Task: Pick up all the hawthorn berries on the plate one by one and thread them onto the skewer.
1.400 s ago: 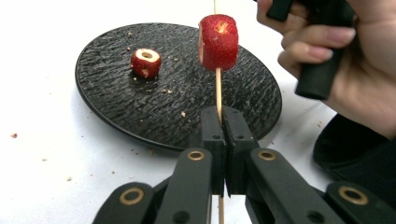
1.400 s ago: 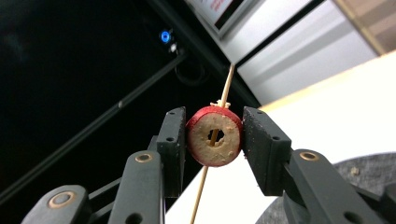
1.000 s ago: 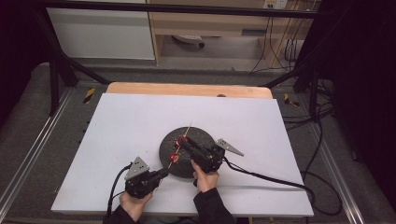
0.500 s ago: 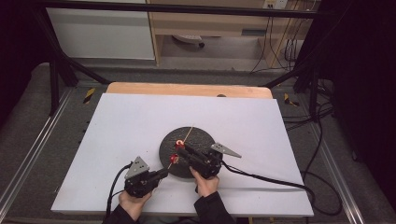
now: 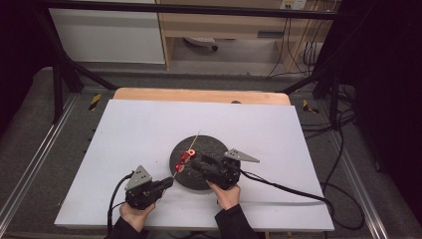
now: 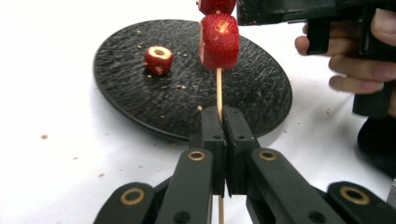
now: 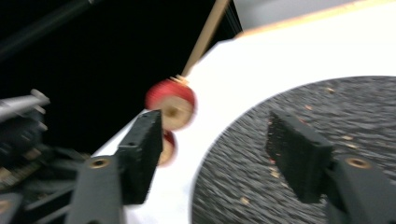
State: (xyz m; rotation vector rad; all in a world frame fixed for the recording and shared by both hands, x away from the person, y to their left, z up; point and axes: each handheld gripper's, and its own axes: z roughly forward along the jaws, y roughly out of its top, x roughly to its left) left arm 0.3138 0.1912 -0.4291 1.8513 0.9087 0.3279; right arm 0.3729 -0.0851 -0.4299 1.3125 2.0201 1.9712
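Observation:
A thin wooden skewer stands tilted over the black round plate, and my left gripper is shut on its lower end. Two red strawberry pieces are threaded on it, the lower piece just under the upper one. A third cored piece lies loose on the plate. In the high view the left gripper sits off the plate's near-left rim. My right gripper is open, its left finger beside the threaded pieces. The right gripper hovers above the plate.
Everything stands on a white table with a wooden strip along the far edge. Red crumbs dot the plate and the table near it. The right gripper's cable trails off to the right. Dark floor and metal rails surround the table.
The right gripper has shifted slightly beside the skewer and is blurred by motion. The left gripper and the skewer have stayed almost still.

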